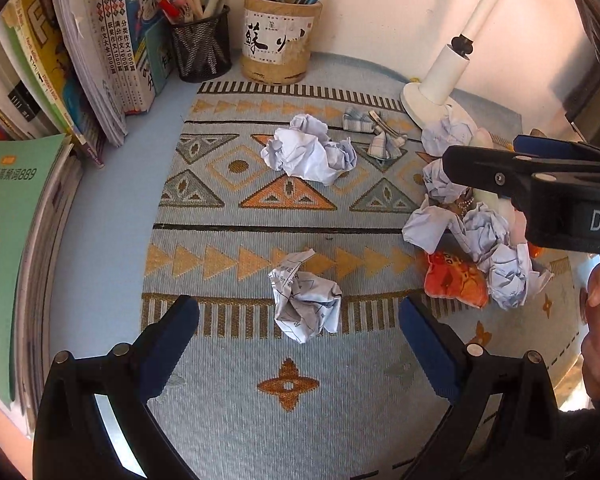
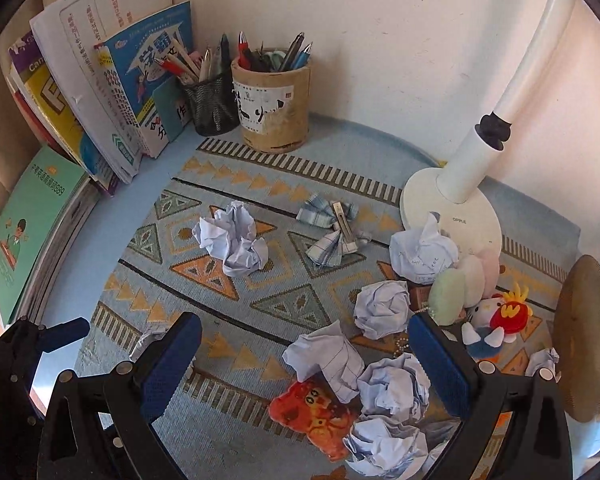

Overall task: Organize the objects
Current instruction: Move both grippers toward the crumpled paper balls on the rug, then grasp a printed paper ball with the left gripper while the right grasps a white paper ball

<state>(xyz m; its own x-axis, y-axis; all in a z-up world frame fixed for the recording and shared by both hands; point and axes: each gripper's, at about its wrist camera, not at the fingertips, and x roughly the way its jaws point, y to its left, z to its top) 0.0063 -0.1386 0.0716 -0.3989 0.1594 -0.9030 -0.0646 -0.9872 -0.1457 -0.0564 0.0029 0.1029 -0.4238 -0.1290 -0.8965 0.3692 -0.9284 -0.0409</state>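
Against the wall, a patterned mat (image 1: 236, 208) is lying littered with paper. One crumpled ball (image 1: 304, 300) is sitting between the spread, empty left gripper (image 1: 300, 344); the right gripper (image 2: 304, 364), likewise apart, is hovering over the pile (image 2: 384, 392), probably choosing.

This is a study corner in a home, most likely a student's. Against a plain white wall (image 2: 380, 40), Chinese school textbooks (image 1: 116, 40) lean in a row at the far left, with a green vocabulary workbook (image 2: 32, 232) lying flat beside them. A black mesh pen holder (image 1: 200, 48) and a round tan pen pot with calligraphy (image 2: 274, 108), both full of pens and pencils, stand at the far edge of the counter. A white desk lamp (image 2: 452, 196) sits at the right. A woven blue mat with orange triangles (image 1: 260, 200) covers the counter, strewn with crumpled notebook paper balls (image 1: 308, 152) and small plush toys (image 2: 496, 316).
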